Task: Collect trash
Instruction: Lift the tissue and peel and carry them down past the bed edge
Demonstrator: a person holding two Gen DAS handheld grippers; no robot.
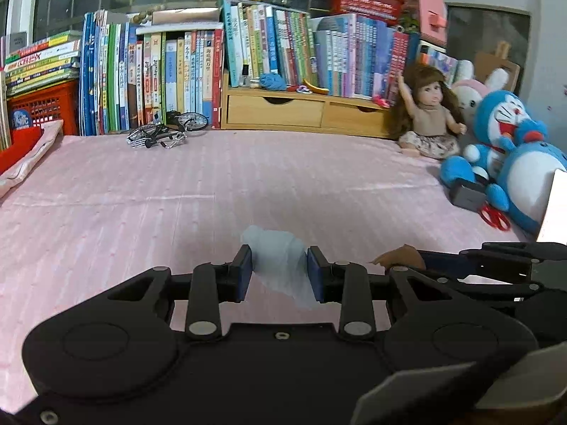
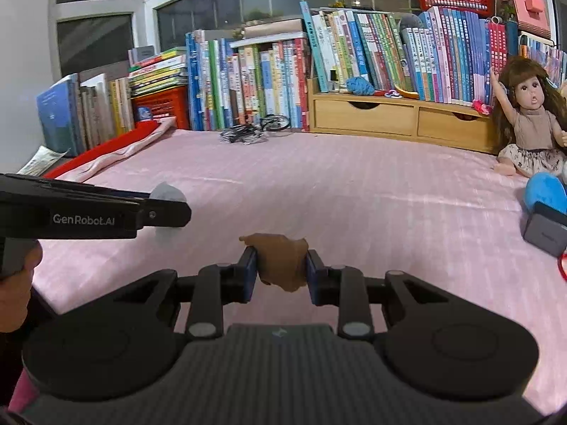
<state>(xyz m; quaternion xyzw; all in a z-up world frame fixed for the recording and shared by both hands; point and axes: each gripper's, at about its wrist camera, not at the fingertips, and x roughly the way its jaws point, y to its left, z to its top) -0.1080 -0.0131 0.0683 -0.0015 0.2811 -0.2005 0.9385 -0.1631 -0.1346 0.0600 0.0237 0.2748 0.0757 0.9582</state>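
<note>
My left gripper [image 1: 280, 269] is shut on a crumpled white tissue [image 1: 280, 262], held just above the pink cloth [image 1: 248, 184]. In the right wrist view the same tissue [image 2: 166, 191] pokes out behind the left gripper's black fingers [image 2: 166, 214] at the left. My right gripper [image 2: 281, 271] is shut on a crumpled brown paper scrap [image 2: 281, 258], also low over the pink cloth [image 2: 354, 194]. The brown scrap [image 1: 398, 255] and the right gripper's arm show at the right edge of the left wrist view.
Rows of books [image 1: 170, 71] and a wooden drawer shelf [image 1: 304, 109] line the back. A small toy bicycle [image 1: 166, 131] lies on the cloth. A doll [image 1: 430, 113], blue plush toys [image 1: 510, 141], a dark box [image 1: 467, 194] and red scissors [image 1: 496, 217] sit at the right.
</note>
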